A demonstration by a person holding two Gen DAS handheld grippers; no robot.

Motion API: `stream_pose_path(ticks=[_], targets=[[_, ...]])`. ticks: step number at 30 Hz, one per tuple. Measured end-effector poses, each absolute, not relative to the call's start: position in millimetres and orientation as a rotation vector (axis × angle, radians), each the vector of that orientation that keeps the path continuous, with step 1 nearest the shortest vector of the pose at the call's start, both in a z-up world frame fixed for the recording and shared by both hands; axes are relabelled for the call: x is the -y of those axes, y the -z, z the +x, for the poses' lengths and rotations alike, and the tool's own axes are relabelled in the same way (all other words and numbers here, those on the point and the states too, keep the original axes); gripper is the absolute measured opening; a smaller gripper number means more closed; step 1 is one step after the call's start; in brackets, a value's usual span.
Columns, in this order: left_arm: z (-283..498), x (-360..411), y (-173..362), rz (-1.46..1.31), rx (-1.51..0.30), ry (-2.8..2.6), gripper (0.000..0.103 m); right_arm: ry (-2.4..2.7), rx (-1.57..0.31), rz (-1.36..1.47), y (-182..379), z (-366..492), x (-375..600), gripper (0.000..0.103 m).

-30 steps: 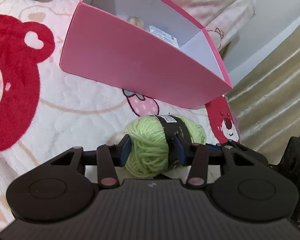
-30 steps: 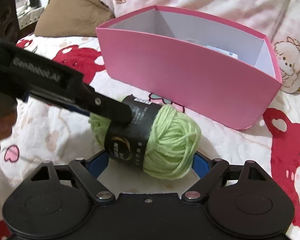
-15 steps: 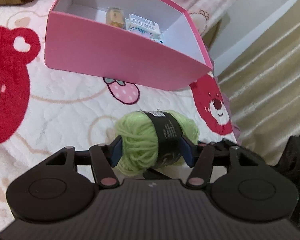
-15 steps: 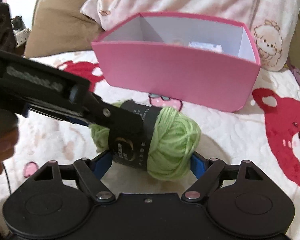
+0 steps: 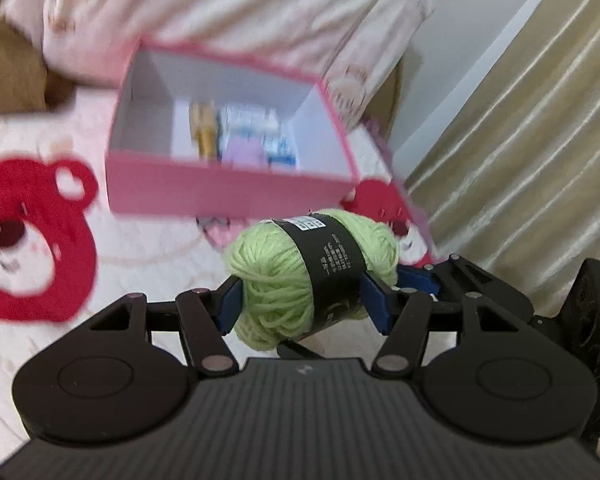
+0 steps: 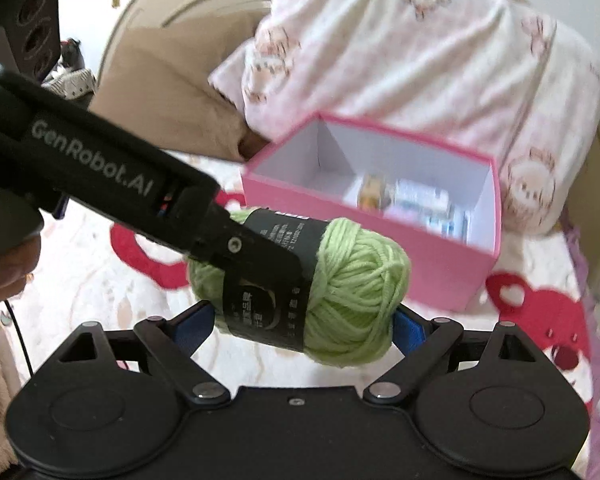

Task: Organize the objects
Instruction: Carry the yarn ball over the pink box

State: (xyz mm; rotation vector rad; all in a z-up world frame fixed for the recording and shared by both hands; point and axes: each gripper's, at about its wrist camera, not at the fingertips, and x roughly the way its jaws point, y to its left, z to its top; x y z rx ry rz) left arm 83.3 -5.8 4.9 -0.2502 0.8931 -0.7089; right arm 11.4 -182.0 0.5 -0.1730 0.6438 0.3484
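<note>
A light green yarn ball point(image 5: 276, 284) with a black paper band is held in the air by both grippers. My left gripper point(image 5: 300, 300) is shut on its middle, blue pads against the sides. My right gripper point(image 6: 300, 326) is shut on the same yarn ball point(image 6: 348, 288) at its two ends. The left gripper's black body point(image 6: 112, 196) crosses the right wrist view from the left. The pink box point(image 5: 228, 192), white inside, stands on the bed beyond the yarn and holds several small items. It also shows in the right wrist view point(image 6: 440, 264).
The bed has a white quilt with red bear prints point(image 5: 28, 248). A pink-white pillow point(image 6: 412, 60) and a brown cushion point(image 6: 172, 96) lie behind the box. A beige curtain point(image 5: 532, 152) hangs at the right.
Both grippers have lifted the yarn ball up off the quilt and higher than the box's rim. The inside of the box now shows more fully. The view is blurred by motion.
</note>
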Motion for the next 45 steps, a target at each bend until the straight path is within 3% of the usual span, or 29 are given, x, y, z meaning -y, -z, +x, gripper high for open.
stream_pose_path(ticks=[7,11,17,24,38,45], targets=[[95.0,-0.3,-50.0,-0.223,-0.808,0.684,0.059,-0.369,-0.522,-0.157,-45.4,29.3,178.6,0.093],[122.5,-4.5,-70.4,-0.248,-0.792,0.663,0.060,-0.400,-0.470,-0.202,-70.6,58.5,177.9,0.084],[174.1,2.2,-90.6,-0.249,-0.773,0.622,0.060,-0.435,-0.466,-0.224,-94.0,115.9,179.2,0.083],[241.3,21.1,-53.1,-0.258,-0.859,0.497,0.059,-0.455,-0.587,-0.102,-57.6,198.5,183.7,0.083],[304.8,46.7,42.1,-0.191,-0.999,0.410,0.060,-0.410,-0.843,0.091,33.0,275.9,192.7,0.082],[301.5,51.6,40.2,-0.105,-0.911,0.332,0.057,-0.401,-0.890,0.100,46.4,281.3,196.2,0.088]])
